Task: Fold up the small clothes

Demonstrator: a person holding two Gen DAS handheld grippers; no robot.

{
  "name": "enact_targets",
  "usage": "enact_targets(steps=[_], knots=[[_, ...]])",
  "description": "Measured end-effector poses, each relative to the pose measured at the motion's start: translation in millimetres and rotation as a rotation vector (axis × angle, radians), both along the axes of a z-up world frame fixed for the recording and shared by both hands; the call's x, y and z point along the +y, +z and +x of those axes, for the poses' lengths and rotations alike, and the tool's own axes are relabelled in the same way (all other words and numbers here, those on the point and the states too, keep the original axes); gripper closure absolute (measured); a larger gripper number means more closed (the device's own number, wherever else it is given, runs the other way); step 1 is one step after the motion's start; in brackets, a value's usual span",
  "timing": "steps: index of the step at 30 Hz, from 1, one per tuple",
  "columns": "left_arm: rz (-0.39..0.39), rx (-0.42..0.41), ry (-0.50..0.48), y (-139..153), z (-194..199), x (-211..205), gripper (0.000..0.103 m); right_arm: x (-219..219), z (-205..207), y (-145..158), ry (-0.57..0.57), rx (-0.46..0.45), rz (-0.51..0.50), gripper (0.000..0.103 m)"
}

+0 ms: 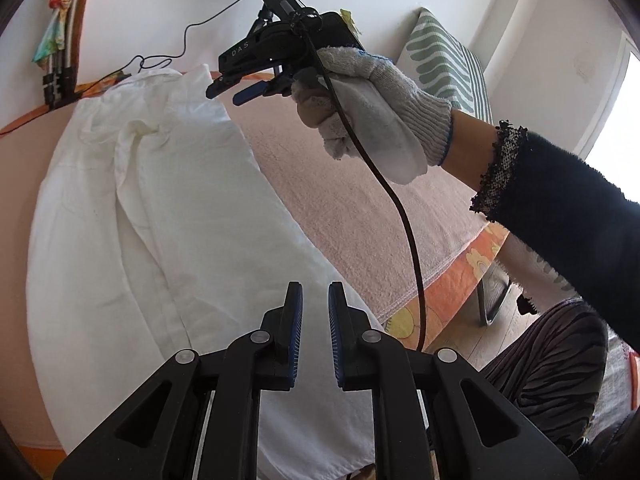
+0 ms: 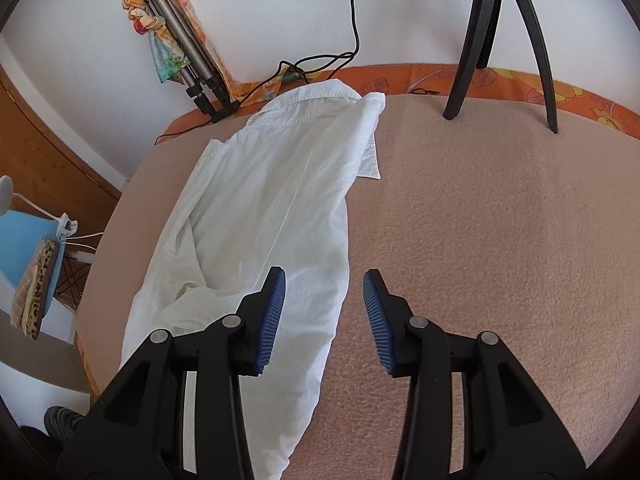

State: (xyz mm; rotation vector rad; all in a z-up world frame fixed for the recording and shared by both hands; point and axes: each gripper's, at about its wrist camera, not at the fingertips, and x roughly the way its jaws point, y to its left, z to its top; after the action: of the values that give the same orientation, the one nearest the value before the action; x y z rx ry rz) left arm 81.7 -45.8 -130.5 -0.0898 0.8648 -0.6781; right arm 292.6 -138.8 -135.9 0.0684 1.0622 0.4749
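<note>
Jaws first: my left gripper (image 1: 315, 336) shows a narrow gap between its blue pads, nothing held. My right gripper (image 2: 325, 312) is spread wide and empty. Beyond both, the white shirt (image 2: 264, 216) lies lengthwise, partly folded, on the pink blanket (image 2: 480, 240), collar toward the wall. Farther back stands a black tripod (image 2: 500, 40).

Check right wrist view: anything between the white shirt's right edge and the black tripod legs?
Nothing: in the right wrist view only bare pink blanket runs from the white shirt to the black tripod legs.
</note>
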Motion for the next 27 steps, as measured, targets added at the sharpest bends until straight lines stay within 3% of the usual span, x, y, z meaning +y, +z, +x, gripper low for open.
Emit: enact_targets(steps=[5, 7, 16, 19, 21, 24, 27], knots=[[0.003, 0.089, -0.001, -22.7, 9.4, -0.5, 0.092, 5.4, 23.9, -25.0, 0.008, 0.004, -0.039, 0.063], [0.008, 0.075, -0.011, -21.2, 8.4, -3.1, 0.092, 3.9, 38.3, -26.4, -0.006, -0.004, -0.041, 0.069], [-0.01, 0.079, -0.022, -22.0, 14.7, -5.1, 0.092, -5.1, 101.8, -19.3, -0.081, -0.004, 0.052, 0.07], [-0.011, 0.077, -0.029, -22.5, 15.8, -5.0, 0.092, 5.2, 112.9, -20.6, -0.117, -0.025, -0.073, 0.094], [-0.007, 0.074, -0.031, -22.0, 16.3, -3.3, 0.092, 4.3, 117.9, -24.1, -0.19, -0.031, -0.178, 0.095], [-0.023, 0.074, -0.032, -18.1, 13.0, 0.2, 0.092, -6.1, 111.0, -12.1, -0.23, -0.043, -0.124, 0.095], [-0.025, 0.017, -0.035, -5.7, 3.3, 5.8, 0.092, -18.8, 92.2, 9.1, -0.241, -0.058, -0.064, 0.095]])
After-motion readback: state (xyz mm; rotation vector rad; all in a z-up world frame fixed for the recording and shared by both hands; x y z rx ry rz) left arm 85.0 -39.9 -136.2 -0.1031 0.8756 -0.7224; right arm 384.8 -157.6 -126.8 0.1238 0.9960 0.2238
